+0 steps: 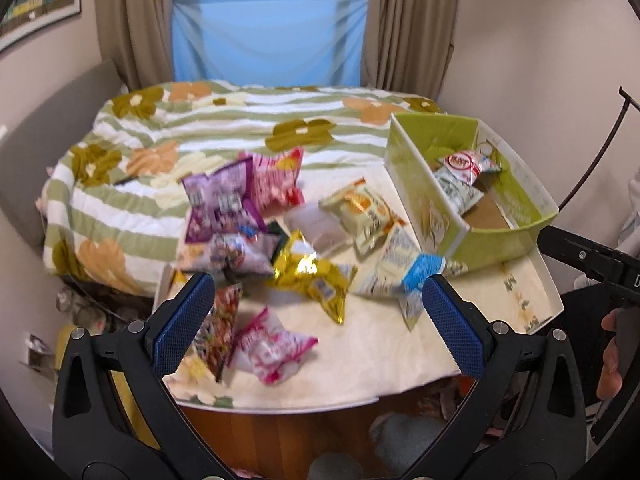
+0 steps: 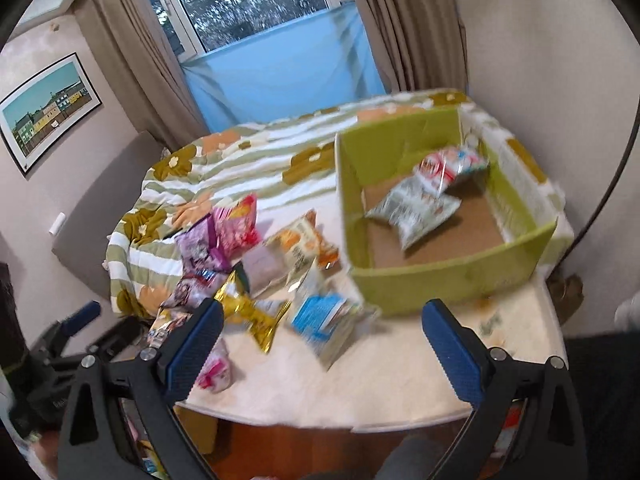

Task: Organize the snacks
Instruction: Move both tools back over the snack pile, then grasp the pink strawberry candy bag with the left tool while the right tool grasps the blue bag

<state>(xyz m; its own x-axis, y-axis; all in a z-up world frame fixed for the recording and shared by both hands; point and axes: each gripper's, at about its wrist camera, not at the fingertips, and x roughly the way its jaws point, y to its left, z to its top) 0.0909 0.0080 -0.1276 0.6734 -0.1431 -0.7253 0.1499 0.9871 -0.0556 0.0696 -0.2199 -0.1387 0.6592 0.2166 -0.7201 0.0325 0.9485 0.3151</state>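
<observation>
Fingers of the left gripper [image 1: 318, 312] were spread wide and held nothing, hovering low-centre of frame over the near worktop [image 1: 380, 368] edge, likely lining up on the loose snack pile [image 1: 280, 240]. Right gripper [image 2: 322, 338] fingers were equally wide and empty, aimed between the blue-white packet [image 2: 324, 316] and the green box [image 2: 452, 280]. Snacks lay scattered mid-frame, left of the box: gold packet [image 1: 310, 276], purple packet [image 1: 220, 204], pink packet [image 1: 272, 346] nearest. Box sat right of frame, open top toward the grippers for easy dropping; two packets [image 2: 416, 204] already lay inside. Most snacks were not yet boxed. Both views were blurred.
</observation>
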